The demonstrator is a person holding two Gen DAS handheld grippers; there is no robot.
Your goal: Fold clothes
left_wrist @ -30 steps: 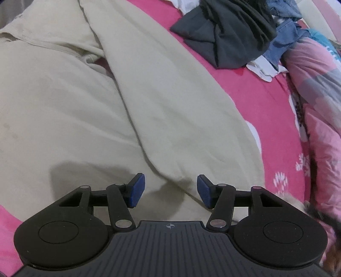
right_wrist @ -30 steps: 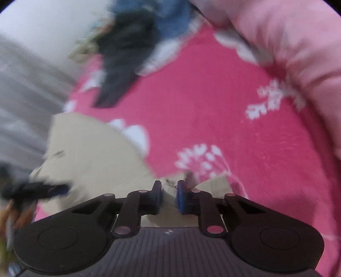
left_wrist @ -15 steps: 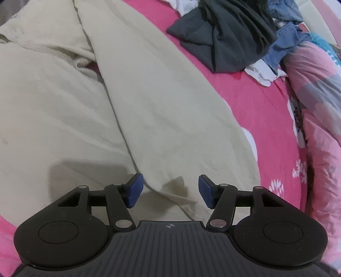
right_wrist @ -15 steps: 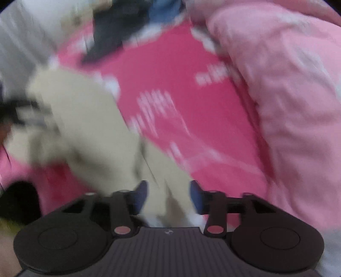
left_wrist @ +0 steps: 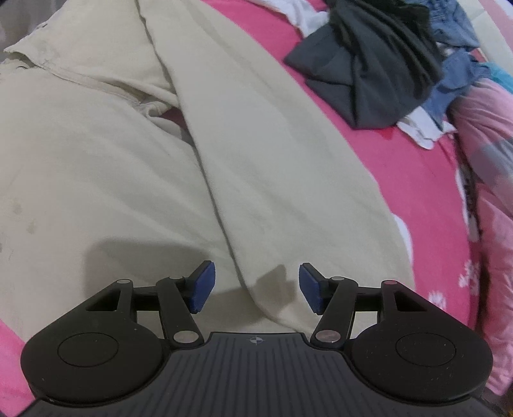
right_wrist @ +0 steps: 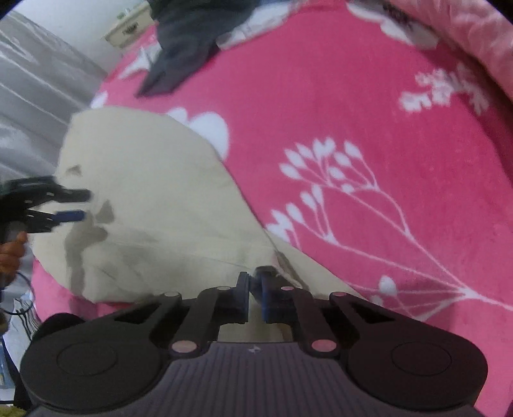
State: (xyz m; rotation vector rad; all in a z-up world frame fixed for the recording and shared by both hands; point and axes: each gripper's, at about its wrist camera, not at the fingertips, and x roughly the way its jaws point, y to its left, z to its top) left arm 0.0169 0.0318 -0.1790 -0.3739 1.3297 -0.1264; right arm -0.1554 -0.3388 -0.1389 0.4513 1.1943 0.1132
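Observation:
Cream trousers (left_wrist: 256, 166) lie spread on the pink floral bedspread (left_wrist: 426, 179), one leg folded over the other. My left gripper (left_wrist: 256, 288) is open just above the lower end of the legs, its jaws either side of the fold. In the right wrist view the trousers (right_wrist: 154, 205) reach to my right gripper (right_wrist: 255, 288), which is shut on their hem corner. The left gripper (right_wrist: 69, 205) shows there at the far left, open over the cloth.
A heap of dark grey, blue denim and white clothes (left_wrist: 378, 57) lies at the far end of the bed. A pink quilt (left_wrist: 490, 160) runs along the right side. A grey curtain (right_wrist: 35, 86) and a small cream cabinet (right_wrist: 128, 25) stand beyond the bed.
My right gripper opened half a second ago and is now shut again on the hem corner. My left gripper stayed open and shifted slightly over the trouser legs.

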